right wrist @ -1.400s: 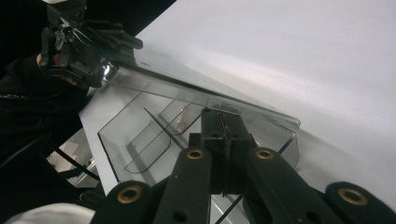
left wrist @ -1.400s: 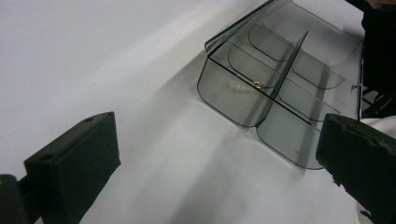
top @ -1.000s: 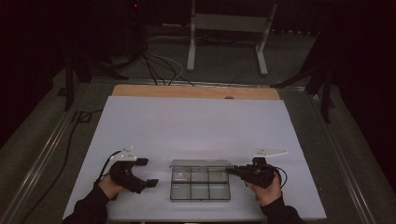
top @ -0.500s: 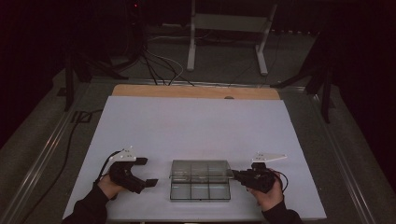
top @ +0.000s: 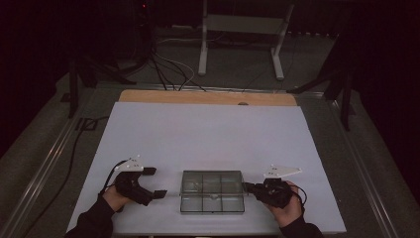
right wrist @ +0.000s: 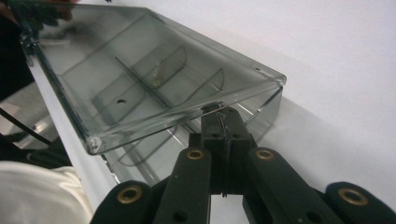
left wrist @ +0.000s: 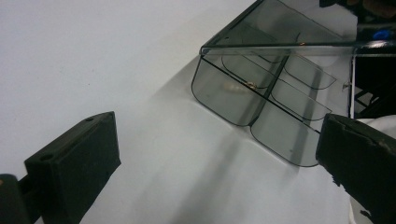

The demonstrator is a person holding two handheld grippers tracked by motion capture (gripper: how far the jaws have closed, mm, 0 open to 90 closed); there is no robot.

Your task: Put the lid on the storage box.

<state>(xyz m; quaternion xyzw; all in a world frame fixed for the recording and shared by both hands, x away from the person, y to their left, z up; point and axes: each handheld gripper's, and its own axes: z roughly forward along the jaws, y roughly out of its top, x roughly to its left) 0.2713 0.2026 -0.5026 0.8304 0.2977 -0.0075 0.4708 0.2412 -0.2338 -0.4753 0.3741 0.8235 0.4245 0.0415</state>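
A smoky clear compartment box (top: 213,191) lies near the front edge of the white table (top: 208,134). Its lid (right wrist: 154,70) stands slightly raised above the base (left wrist: 233,98). A small pale item (left wrist: 235,87) rests in one compartment. My right gripper (top: 246,187) sits at the box's right side, jaws shut, and its tips (right wrist: 223,114) touch the underside of the lid's edge. My left gripper (top: 154,182) rests left of the box, apart from it. It is open (left wrist: 218,126) with nothing between its fingers and faces the box's left wall.
A wooden strip (top: 208,96) runs along the table's far edge. Beyond it on the dark floor stand a metal frame (top: 237,44) and loose cables (top: 163,74). Another cable (top: 74,148) trails off the table's left side. Broad white tabletop stretches behind the box.
The right gripper has shifted slightly toward the near edge along the box's right side. The left gripper and the box have stayed put.
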